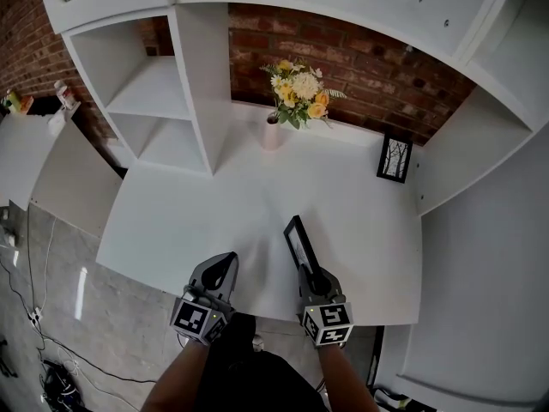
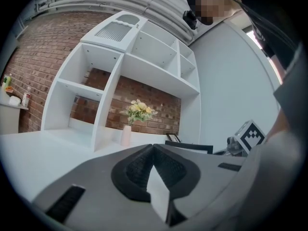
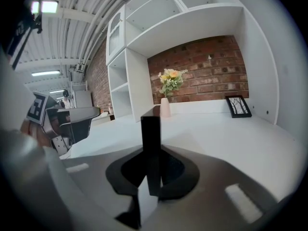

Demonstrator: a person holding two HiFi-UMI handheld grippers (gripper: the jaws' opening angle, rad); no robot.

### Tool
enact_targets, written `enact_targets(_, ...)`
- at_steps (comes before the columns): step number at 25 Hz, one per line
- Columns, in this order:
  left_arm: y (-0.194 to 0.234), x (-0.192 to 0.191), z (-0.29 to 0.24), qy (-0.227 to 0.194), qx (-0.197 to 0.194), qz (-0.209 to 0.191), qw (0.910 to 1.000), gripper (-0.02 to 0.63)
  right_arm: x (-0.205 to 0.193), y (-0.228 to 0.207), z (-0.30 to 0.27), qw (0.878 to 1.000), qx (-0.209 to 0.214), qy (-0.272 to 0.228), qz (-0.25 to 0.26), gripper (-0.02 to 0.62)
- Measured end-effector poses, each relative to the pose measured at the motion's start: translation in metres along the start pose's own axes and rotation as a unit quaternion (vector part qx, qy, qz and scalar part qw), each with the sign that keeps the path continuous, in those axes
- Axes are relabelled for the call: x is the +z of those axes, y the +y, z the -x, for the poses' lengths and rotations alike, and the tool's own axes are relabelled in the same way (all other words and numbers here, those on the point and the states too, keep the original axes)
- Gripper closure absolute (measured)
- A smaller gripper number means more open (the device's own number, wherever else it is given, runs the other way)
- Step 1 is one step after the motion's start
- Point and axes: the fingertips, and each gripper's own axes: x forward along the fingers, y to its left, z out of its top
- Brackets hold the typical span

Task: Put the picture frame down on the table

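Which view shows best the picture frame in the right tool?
The head view: the picture frame shows its length and face. The right gripper view shows only its narrow edge; the left gripper view, a dark strip.

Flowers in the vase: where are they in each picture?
Head view: the flowers are at the top middle, at the back of the white table.
Left gripper view: the flowers are near the middle, a bit left of centre.
Right gripper view: the flowers are just above centre, beyond the top of the black picture frame.
Shared landmark: the brick wall right behind them.
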Motion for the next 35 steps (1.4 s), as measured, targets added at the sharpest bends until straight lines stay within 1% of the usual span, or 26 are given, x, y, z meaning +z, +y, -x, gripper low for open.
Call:
enact_targets(4, 0.005, -0.001, -0.008, 0.0, -0.001, -0.008, 1.0, 0.622, -0.003, -0.002, -0.008, 1.0, 0.004, 0.008, 0.0, 0.564)
enact_targets(8, 0.007, 0.001, -0.017, 0.002, -0.005, -0.007, 1.0, 0.622, -0.004, -0.004, -0.012, 1.0, 0.008, 0.011, -0.006, 0.563)
enact_targets(11, 0.008, 0.001, -0.022, 0.009, -0.007, -0.006, 0.9999, 0.622, -0.002, -0.007, -0.013, 1.0, 0.001, 0.008, -0.001, 0.557)
enact_targets(15, 0.009, 0.0, -0.027, 0.015, -0.011, -0.001, 0.9998, 0.622, 0.01, -0.009, -0.011, 1.0, -0.008, -0.013, 0.019, 0.513)
enact_targets(16, 0.009, 0.0, -0.029, 0.017, -0.012, -0.001, 0.9998, 0.621, 0.014, -0.01, -0.01, 0.999, -0.011, -0.019, 0.024, 0.512)
enact_targets(20, 0.01, -0.001, -0.033, 0.018, -0.019, -0.001, 0.9997, 0.622, 0.022, -0.02, -0.007, 0.998, -0.037, -0.032, 0.03, 0.481)
enact_targets(25, 0.011, 0.0, -0.038, 0.023, -0.027, 0.003, 0.9994, 0.621, 0.018, -0.036, -0.004, 0.997, -0.07, -0.026, 0.017, 0.471)
enact_targets(29, 0.014, -0.001, -0.043, 0.02, -0.035, 0.002, 0.9992, 0.622, 0.01, -0.047, -0.005, 0.996, -0.087, -0.004, 0.008, 0.445)
enact_targets(35, 0.018, 0.005, -0.05, 0.02, -0.042, 0.005, 0.9989, 0.621, 0.008, -0.049, -0.015, 0.996, -0.086, 0.012, -0.011, 0.428)
